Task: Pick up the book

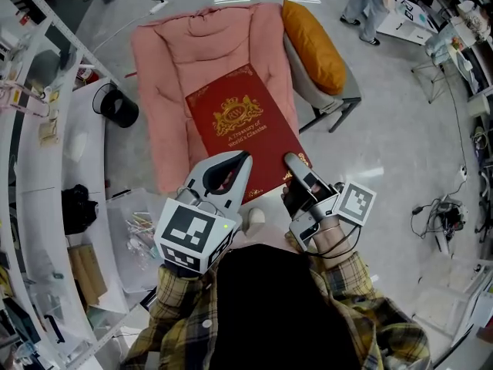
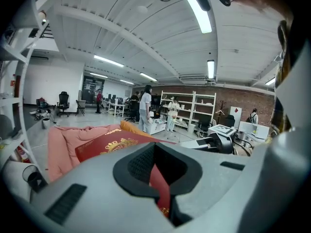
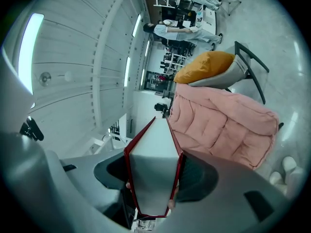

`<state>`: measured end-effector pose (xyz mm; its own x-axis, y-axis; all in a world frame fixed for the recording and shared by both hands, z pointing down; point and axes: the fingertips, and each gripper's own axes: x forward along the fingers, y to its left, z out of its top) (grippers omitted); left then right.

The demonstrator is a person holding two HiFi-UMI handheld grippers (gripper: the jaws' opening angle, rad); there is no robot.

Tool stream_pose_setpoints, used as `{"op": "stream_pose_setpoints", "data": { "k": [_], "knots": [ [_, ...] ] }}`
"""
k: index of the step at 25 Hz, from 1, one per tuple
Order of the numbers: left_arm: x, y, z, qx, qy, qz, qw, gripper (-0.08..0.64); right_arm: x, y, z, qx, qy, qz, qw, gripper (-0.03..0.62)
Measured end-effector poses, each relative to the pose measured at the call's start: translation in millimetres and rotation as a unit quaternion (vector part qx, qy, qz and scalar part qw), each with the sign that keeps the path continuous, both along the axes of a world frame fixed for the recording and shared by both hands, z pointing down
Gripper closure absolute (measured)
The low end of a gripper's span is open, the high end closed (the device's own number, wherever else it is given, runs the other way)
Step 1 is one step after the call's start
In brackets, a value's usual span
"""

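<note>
A large red book [image 1: 243,126] with a gold crest hangs above the pink padded chair [image 1: 166,68], held at its near edge by both grippers. My left gripper [image 1: 229,172] is shut on the book's near left corner. In the left gripper view the red cover [image 2: 104,144] runs down into the narrow gap of that gripper [image 2: 158,176]. My right gripper [image 1: 296,172] grips the near right corner. In the right gripper view the white page block and red covers of the book [image 3: 153,154] sit squeezed between both pads of this gripper [image 3: 153,191].
An orange pillow [image 1: 314,45] leans on the chair's right arm. White shelving [image 1: 46,153] runs down the left, with a black round object [image 1: 119,108] and a clear plastic bag [image 1: 135,233] beside it. A person [image 1: 370,2] stands at the far right. Cables [image 1: 439,216] lie on the floor.
</note>
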<state>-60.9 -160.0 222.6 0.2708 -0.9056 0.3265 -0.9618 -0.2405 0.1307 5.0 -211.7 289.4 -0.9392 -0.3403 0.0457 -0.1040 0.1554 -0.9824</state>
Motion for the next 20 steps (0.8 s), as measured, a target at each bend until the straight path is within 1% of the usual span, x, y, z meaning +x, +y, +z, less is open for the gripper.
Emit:
{"op": "stream_pose_setpoints", "data": {
  "k": [8, 20],
  "knots": [
    [-1.4, -1.3, 4.7, -0.011, 0.011, -0.004, 0.9999, 0.557, -8.2, 2.2, 3.3, -0.016, -0.002, -0.010, 1.000, 0.327],
    [-3.9, 1.8, 5.0, -0.011, 0.012, -0.003, 0.9999, 0.557, -6.0, 4.8, -0.6, -0.013, -0.005, -0.005, 1.000, 0.327]
  ]
}}
